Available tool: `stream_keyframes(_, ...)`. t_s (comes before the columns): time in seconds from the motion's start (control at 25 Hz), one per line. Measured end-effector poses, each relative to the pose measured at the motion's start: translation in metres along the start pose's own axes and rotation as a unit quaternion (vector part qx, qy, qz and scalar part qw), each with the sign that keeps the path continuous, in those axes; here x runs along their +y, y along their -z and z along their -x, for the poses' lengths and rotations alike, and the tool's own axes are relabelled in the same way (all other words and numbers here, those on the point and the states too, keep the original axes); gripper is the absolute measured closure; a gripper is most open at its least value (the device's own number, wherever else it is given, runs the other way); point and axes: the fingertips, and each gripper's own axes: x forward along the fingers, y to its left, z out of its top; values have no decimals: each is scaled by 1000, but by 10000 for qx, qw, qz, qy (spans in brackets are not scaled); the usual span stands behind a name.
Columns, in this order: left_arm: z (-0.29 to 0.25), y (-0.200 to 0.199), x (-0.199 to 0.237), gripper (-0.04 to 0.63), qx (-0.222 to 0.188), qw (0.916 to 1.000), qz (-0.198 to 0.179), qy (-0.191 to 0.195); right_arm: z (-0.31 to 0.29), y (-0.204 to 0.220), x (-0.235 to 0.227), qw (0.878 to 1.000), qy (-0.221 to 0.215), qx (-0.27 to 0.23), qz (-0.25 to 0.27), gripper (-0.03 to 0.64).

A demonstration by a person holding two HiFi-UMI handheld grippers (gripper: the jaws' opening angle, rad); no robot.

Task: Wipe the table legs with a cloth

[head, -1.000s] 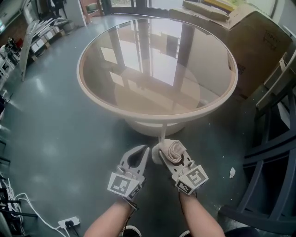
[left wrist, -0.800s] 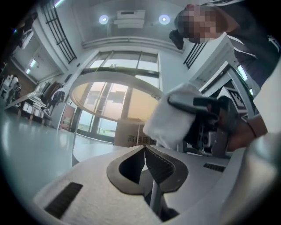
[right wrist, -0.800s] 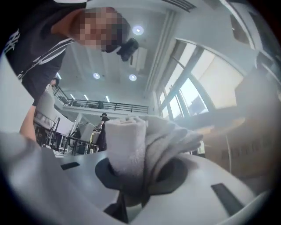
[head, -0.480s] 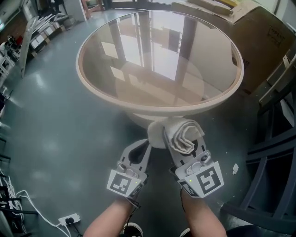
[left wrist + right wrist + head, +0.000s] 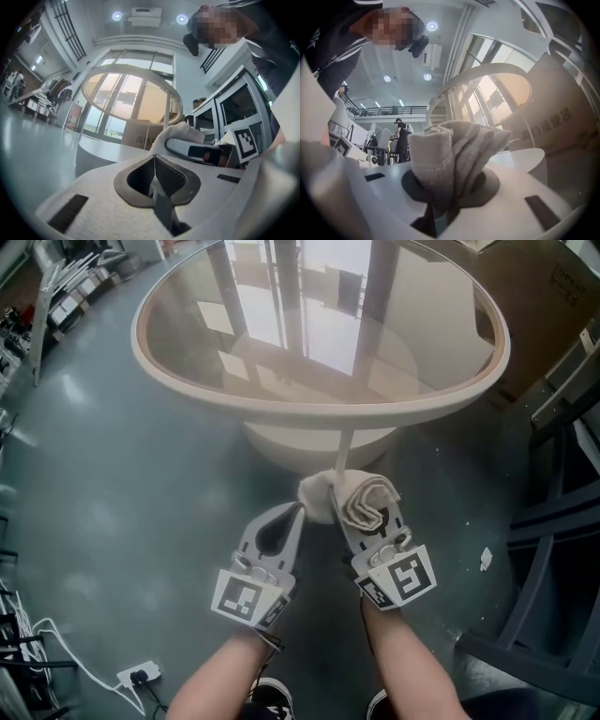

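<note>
A round glass-topped table (image 5: 487, 371) with a cream rim stands on a cream round base (image 5: 281, 448). One thin cream leg (image 5: 341, 451) runs down from the rim. My right gripper (image 5: 364, 521) is shut on a rolled beige cloth (image 5: 361, 498), which sits against the lower end of that leg. In the right gripper view the cloth (image 5: 450, 150) fills the jaws. My left gripper (image 5: 297, 512) is shut and holds nothing, its tips just left of the cloth. The left gripper view shows the cloth (image 5: 180, 136) beside the leg (image 5: 165, 112).
Dark metal chair frames (image 5: 553, 521) stand close at the right. A large cardboard box (image 5: 553, 296) sits behind the table. A power strip with white cables (image 5: 136, 673) lies on the grey floor at the lower left. Racks (image 5: 66, 296) line the far left.
The right gripper lifted the cloth toward the table's rim, then settled it against the thin leg. The left gripper stayed shut beside it. The head view came closer to the table.
</note>
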Motion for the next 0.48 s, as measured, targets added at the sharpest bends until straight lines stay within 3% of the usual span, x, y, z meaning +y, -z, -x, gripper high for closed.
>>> stream_keyframes(0.24, 8, 4, -10, 588, 88, 9998, -101, 136, 14, 67, -13, 9981, 79, 593, -137, 537)
stream_keyframes(0.48, 10, -1, -12, 588, 72, 9999, -86, 116, 21, 114, -22, 9942, 64, 847, -663, 535)
